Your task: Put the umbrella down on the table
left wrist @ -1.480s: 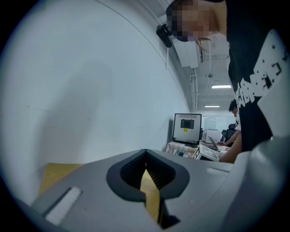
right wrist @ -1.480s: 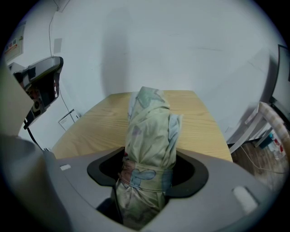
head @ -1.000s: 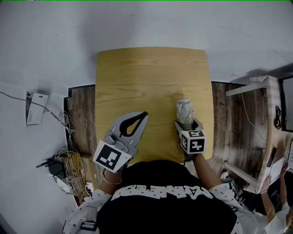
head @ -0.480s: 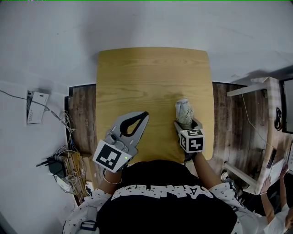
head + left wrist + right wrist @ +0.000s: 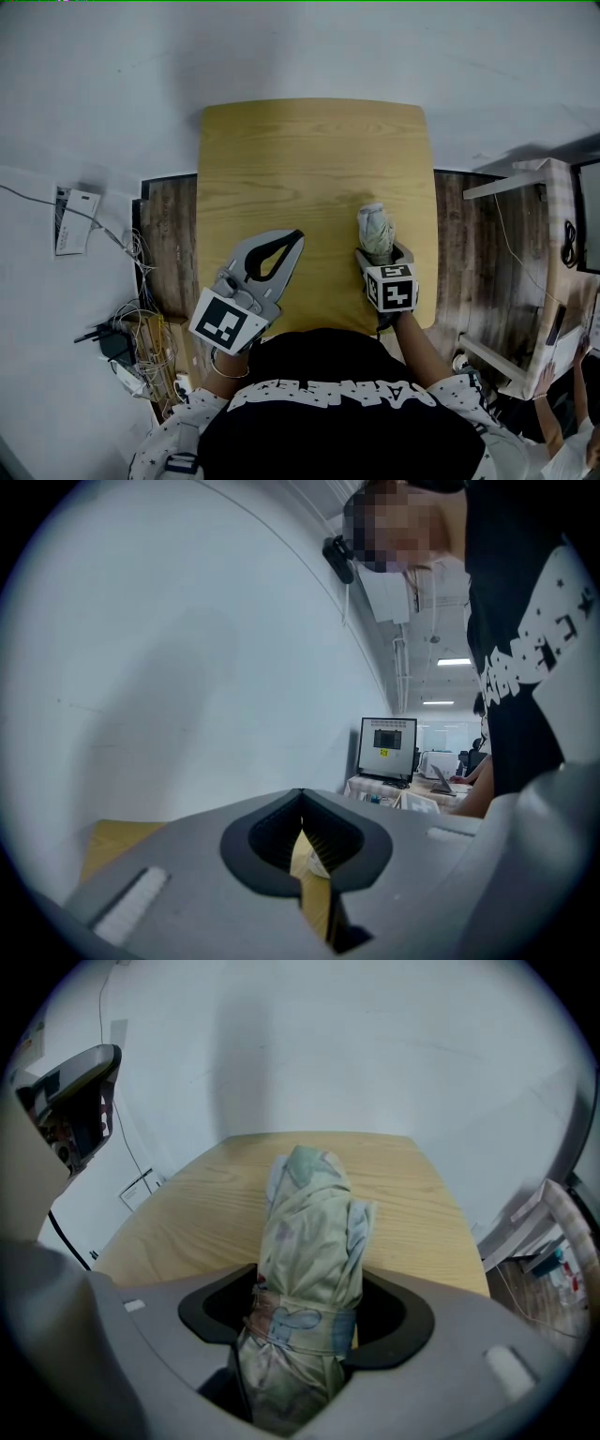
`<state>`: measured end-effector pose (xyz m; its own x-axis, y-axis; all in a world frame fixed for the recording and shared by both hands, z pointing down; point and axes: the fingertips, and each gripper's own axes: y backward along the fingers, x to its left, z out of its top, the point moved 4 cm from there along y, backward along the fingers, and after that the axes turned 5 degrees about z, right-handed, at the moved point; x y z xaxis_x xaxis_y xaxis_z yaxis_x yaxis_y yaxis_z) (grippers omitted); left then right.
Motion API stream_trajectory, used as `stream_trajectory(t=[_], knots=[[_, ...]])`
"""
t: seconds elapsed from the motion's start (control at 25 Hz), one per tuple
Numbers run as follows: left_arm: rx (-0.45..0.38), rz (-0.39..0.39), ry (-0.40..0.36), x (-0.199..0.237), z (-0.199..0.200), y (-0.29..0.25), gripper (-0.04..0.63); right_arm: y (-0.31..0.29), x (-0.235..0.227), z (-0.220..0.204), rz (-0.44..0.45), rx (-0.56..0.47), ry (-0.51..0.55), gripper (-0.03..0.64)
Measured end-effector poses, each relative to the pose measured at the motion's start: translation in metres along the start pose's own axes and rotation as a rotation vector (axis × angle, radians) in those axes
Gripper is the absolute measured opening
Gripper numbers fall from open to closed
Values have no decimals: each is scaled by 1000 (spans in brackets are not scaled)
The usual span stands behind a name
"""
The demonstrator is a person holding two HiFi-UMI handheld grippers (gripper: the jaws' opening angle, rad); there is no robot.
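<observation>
Right gripper (image 5: 305,1309) is shown clamped on the folded umbrella (image 5: 309,1227), with the jaws pressed against the bundle at its strap. In the head view the same gripper (image 5: 380,255) is seen over the near right part of the table (image 5: 300,159), and the umbrella (image 5: 376,230) points away from the person, along the jaws. Left gripper (image 5: 296,234) is held near the table's near left edge, well apart from the umbrella. In its own view (image 5: 300,803) the jaws are brought together at the tips, with nothing between them.

The step in hand is judged to be the lowering itself: the umbrella is over the table but not yet released. The next move calls for the bundle to be brought flat onto the wood before the jaws are spread, so that it does not roll toward the right edge.

Contact between umbrella and tabletop cannot be told from any view. The handle end is hidden below the right gripper's body.
</observation>
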<state>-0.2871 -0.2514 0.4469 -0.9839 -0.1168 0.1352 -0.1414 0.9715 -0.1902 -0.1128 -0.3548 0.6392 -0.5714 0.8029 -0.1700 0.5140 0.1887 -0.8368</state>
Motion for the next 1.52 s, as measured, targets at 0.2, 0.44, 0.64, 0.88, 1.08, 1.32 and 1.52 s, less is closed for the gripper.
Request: stream_trajectory(t=[0.2, 0.44, 0.64, 0.88, 1.08, 1.32, 1.52], knots=[[-5, 4, -4, 1, 2, 1, 2, 3, -1, 3, -5, -22, 0, 331], [-1, -4, -5, -1, 1, 0, 2, 9, 1, 12, -10, -71, 16, 339], [-33, -5, -5, -5, 5, 2, 2, 17, 4, 17, -13, -114, 41, 331], [-66, 0, -26, -13, 8, 5, 2, 31, 7, 17, 10, -168, 38, 316], [-48, -17, -34, -25, 10, 6, 2, 44, 8, 16, 23, -210, 33, 253], [-30, -34, -35, -38, 14, 8, 2, 65, 6, 21, -15, -304, 31, 113], [-34, -47, -44, -50, 16, 8, 2, 84, 2, 21, -46, -364, 15, 14]])
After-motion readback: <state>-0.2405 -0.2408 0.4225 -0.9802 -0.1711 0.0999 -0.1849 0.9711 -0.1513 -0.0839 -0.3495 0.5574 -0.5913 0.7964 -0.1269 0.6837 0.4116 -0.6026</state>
